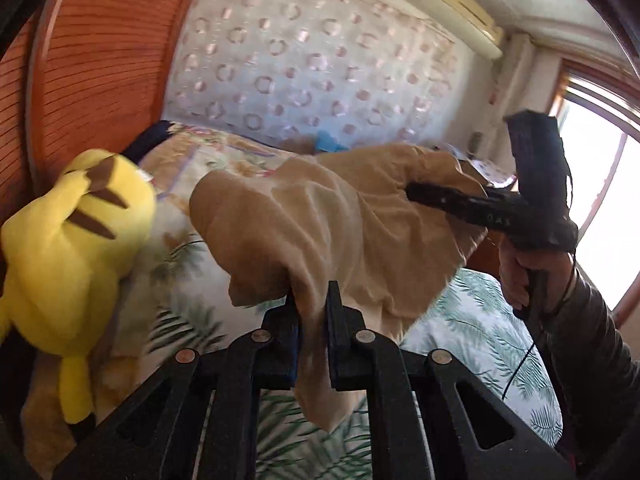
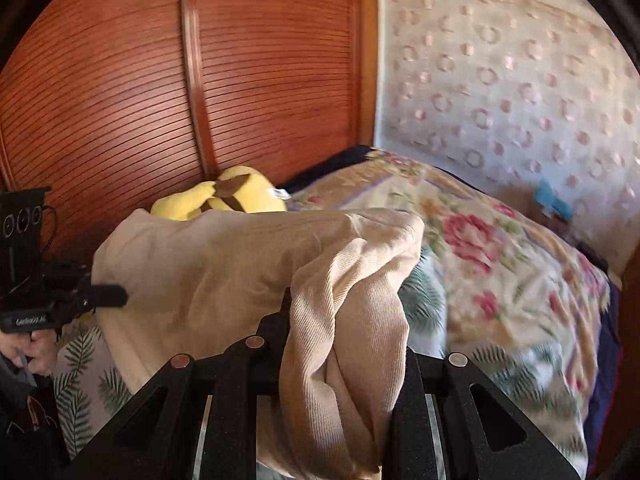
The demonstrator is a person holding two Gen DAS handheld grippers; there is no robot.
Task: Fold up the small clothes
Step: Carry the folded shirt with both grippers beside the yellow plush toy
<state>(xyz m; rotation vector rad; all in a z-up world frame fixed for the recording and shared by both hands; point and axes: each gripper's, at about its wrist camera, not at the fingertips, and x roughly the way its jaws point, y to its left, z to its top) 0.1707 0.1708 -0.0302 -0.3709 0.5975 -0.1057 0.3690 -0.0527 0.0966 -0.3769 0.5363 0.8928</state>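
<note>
One yellow plush toy lies on the bed at 9 o'clock in the left wrist view, close to the beige cloth. It does not touch the cloth. In the right wrist view the toy peeks out behind the cloth at 11 o'clock.

There is one cloth, one toy and two tongs. The left tongs are clenched on one end of the cloth. The right tongs are clenched on a bunched end. The cloth hangs between them, lifted above the bed.

The bed has a leaf-print sheet and a flowery quilt. Behind it are a slatted wooden door and a patterned wall. One air conditioner sits high at 1 o'clock, beside a bright window.
</note>
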